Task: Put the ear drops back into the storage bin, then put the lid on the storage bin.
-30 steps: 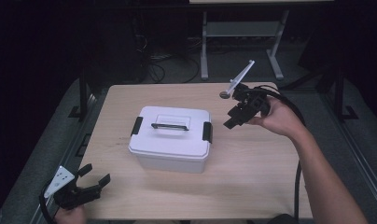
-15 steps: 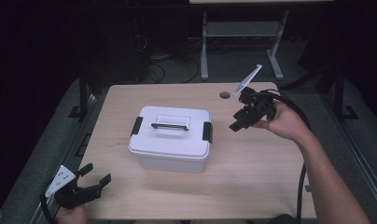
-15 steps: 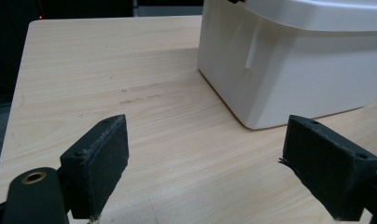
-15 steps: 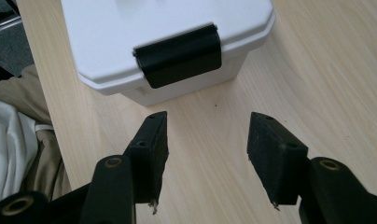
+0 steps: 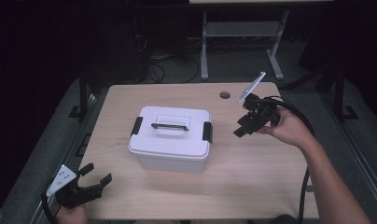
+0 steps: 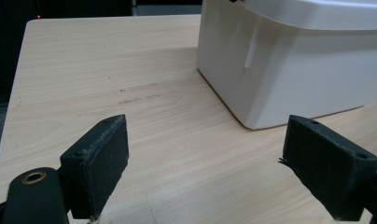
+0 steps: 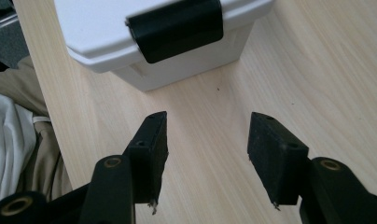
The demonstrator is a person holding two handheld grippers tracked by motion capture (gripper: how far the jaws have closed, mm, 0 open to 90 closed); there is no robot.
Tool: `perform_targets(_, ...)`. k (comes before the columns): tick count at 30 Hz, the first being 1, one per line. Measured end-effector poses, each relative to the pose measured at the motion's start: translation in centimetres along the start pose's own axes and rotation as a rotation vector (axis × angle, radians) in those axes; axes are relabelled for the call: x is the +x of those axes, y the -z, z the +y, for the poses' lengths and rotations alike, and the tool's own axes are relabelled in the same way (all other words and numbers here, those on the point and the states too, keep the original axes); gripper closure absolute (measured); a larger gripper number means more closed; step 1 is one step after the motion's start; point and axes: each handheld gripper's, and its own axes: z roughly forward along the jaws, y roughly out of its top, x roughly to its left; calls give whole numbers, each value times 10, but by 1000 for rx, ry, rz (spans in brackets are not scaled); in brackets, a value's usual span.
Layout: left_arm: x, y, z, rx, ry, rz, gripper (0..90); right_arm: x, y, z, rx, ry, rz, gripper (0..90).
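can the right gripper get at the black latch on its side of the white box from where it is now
Probably yes. The right gripper has open, empty jaws aimed at the black latch on the white box, with bare table between.

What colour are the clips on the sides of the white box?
Black. The clip shows best in the right gripper view, against the white box.
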Motion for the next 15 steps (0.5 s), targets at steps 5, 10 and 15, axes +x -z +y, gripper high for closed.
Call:
perform_targets(5,0,-1,0,1,-4,-2,135,-2,-4,-9,-7,-11,6,468)
perform_targets(10,-1,-1,0,-2,-4,-3,135,-3,-6,-16,-7,-24,7,465)
perform_targets(15,-1,-2,0,4,-4,-1,135,-5,-9,-24,-10,-37,11,462)
